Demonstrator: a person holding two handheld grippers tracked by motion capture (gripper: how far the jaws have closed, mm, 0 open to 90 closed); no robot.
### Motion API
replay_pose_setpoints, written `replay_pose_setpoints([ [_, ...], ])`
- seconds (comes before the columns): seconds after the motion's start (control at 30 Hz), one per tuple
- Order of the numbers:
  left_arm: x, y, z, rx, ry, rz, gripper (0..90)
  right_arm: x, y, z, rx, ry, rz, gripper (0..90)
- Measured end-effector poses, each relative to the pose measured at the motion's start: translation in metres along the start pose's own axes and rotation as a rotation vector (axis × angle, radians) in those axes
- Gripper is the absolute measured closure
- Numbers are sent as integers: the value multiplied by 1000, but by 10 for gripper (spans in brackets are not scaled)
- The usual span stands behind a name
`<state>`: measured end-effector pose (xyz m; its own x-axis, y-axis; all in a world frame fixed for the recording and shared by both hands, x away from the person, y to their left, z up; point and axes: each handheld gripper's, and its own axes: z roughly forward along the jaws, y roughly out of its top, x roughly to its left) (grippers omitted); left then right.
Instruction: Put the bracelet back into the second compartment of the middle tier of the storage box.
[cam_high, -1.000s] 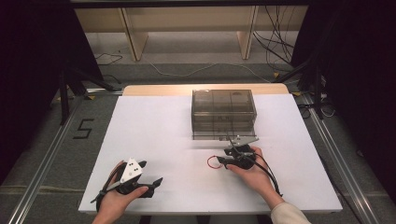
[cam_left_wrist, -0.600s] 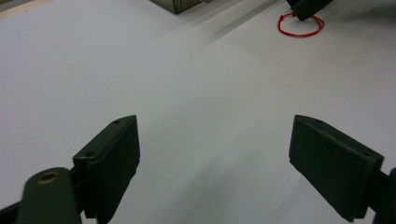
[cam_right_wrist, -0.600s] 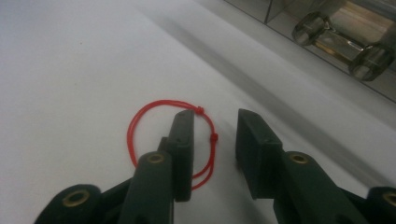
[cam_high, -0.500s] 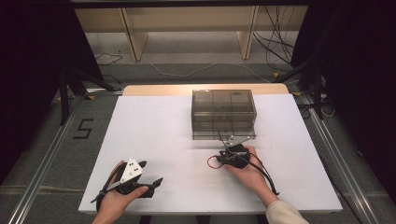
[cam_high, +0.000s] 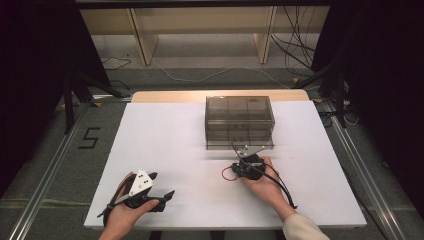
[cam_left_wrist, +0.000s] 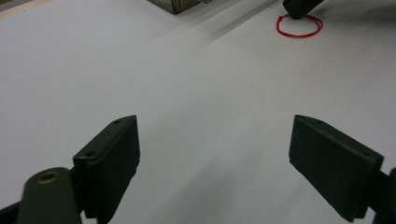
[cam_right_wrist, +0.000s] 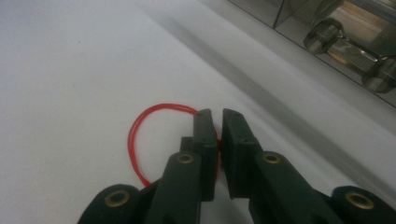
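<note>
Right gripper (cam_right_wrist: 215, 116) closing its jaws, pinching the red rubber band (cam_right_wrist: 140, 135), far side hidden | band lying near smoky drawer box (cam_high: 240, 120) | left gripper (cam_left_wrist: 215, 154) gaping over bare white table (cam_high: 165, 135).

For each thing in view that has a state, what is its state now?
right tongs: jaws have just been closing, nearly together at the red rubber band; grip unclear.
left tongs: open, holding nothing.
red rubber band: lying flat on the white table.
smoky plastic drawer box: drawers shut.
</note>
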<state>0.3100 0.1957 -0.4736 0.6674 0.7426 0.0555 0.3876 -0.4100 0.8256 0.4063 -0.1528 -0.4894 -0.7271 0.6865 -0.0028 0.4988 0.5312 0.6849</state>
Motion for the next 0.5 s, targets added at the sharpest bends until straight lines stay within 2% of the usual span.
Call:
replay_pose_setpoints([
  [0.5, 0, 0, -1, -3, 0, 2, 163, 0, -1, 0, -19, 1, 30, 882],
])
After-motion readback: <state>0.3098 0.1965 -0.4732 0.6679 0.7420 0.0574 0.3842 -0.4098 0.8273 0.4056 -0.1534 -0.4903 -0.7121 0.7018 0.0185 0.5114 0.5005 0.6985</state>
